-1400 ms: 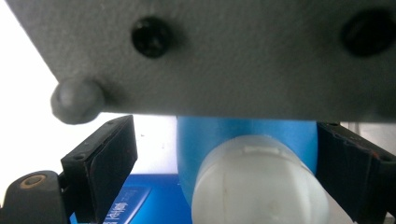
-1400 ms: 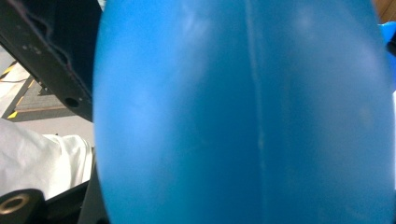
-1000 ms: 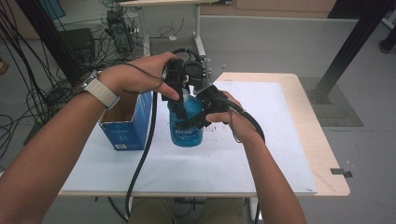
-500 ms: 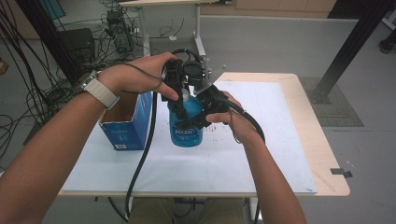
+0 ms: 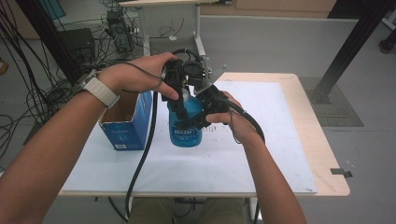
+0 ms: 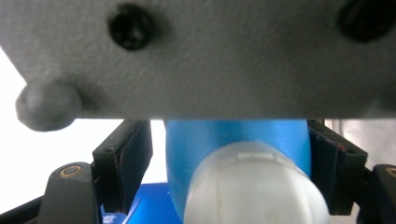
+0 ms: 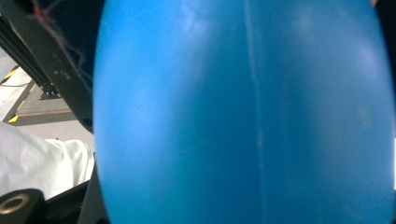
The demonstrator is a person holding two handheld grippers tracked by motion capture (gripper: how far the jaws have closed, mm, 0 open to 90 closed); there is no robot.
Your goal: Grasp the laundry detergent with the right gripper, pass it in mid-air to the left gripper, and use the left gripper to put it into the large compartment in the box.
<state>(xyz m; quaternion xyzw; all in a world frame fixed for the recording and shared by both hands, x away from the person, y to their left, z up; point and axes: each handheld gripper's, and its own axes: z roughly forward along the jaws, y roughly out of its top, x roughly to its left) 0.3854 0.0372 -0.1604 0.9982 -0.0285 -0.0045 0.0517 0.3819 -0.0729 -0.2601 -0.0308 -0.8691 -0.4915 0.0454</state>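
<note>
Currently the right gripper [image 5: 198,122] stands clamped on the blue bottle [image 5: 185,122], while the left gripper [image 6: 229,179], jaws just closing around the white cap [image 6: 254,186] with a gap remaining on one side, should seat squarely before any twist.

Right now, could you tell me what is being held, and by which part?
The right tool grips the blue bottle by its body; the left tool straddles its white cap.

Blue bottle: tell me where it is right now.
In the high view the blue bottle is near the middle of the white table, just right of the open blue box, gripped at its side by the right gripper.
</note>
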